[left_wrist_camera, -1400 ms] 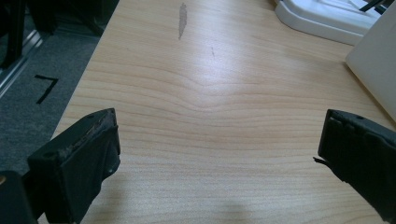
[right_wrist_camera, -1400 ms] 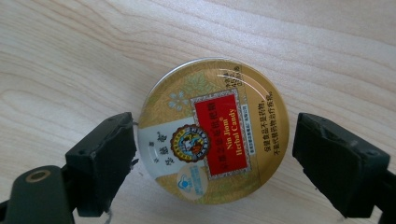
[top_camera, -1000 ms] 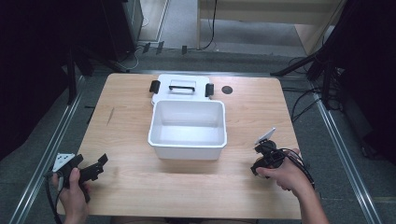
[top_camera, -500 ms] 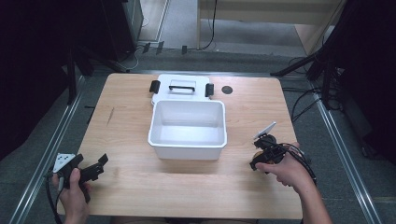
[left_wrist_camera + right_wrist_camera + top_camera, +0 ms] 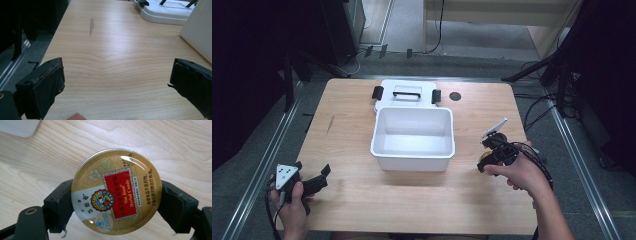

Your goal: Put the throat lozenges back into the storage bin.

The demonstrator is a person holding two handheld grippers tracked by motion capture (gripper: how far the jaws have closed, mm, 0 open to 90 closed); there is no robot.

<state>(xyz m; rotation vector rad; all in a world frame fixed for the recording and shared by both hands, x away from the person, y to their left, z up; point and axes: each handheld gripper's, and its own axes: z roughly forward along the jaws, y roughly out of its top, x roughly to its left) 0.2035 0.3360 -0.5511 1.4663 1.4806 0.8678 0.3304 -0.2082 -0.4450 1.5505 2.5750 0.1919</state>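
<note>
Table: light wood top (image 5: 362, 200), dark floor and cable runs around it, metal rails along both sides.
Bin: white open bin (image 5: 413, 138) sat mid-table, slightly toward the far edge, nothing visible inside. Mouth up, so I judged it the drop target.
Lid: white lid (image 5: 407, 93) with black handle and clips lay flat behind the bin at the far edge, touching or just behind the bin's wall. Parked out of the way so the opening stayed free.
Tin: round gold candy tin (image 5: 116, 191), red label, held off the table near the right edge, just right of the bin's near right corner.
Right gripper: right gripper (image 5: 492, 159) was clenched on the tin, pads on opposite sides of its rim, face of the tin toward the camera. Edge grip made sense: a flat tin offers little else to pinch.
Left gripper: left gripper (image 5: 314, 182) rested at the near left corner, jaws wide apart, nothing between them, bare wood ahead. Idle, kept clear of the right hand's path.
Hands: my left hand (image 5: 292, 200) and right hand (image 5: 519, 172) each wrapped a gripper body.
Next (judgement): carry the tin over the bin's rim, then release.
</note>
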